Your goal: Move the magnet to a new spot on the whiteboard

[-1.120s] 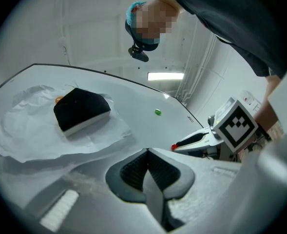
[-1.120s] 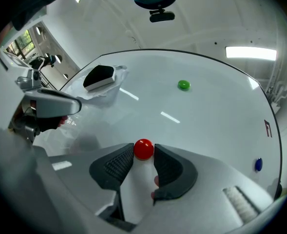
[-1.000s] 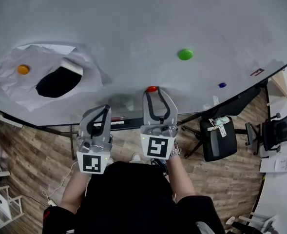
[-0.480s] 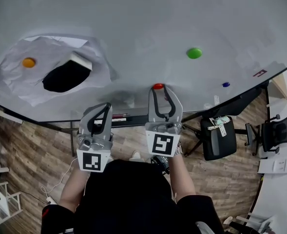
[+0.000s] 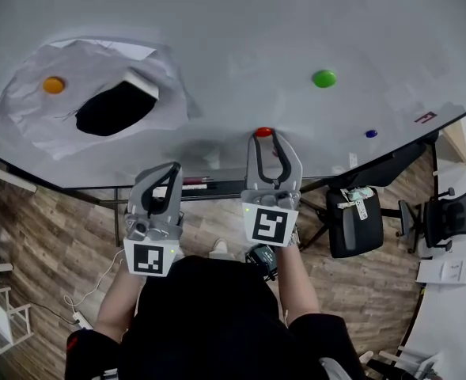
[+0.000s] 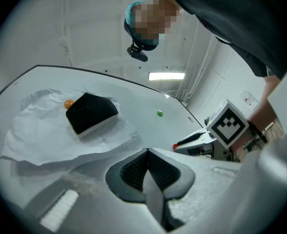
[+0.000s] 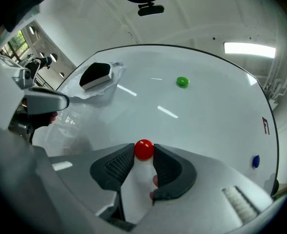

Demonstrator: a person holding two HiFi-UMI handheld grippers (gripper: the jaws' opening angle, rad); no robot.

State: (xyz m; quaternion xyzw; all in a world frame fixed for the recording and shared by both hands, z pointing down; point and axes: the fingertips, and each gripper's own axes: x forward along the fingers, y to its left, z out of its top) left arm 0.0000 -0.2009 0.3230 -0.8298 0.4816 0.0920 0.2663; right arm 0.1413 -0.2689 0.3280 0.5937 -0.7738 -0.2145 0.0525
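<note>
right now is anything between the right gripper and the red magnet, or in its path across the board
Nothing visible. The right gripper has just been closing its jaws, with the red magnet between their tips. Bare whiteboard surrounds it; the green magnet lies well off.

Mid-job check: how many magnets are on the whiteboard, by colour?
red magnet: 1
green magnet: 1
orange magnet: 1
blue magnet: 1
Total: 4
</note>
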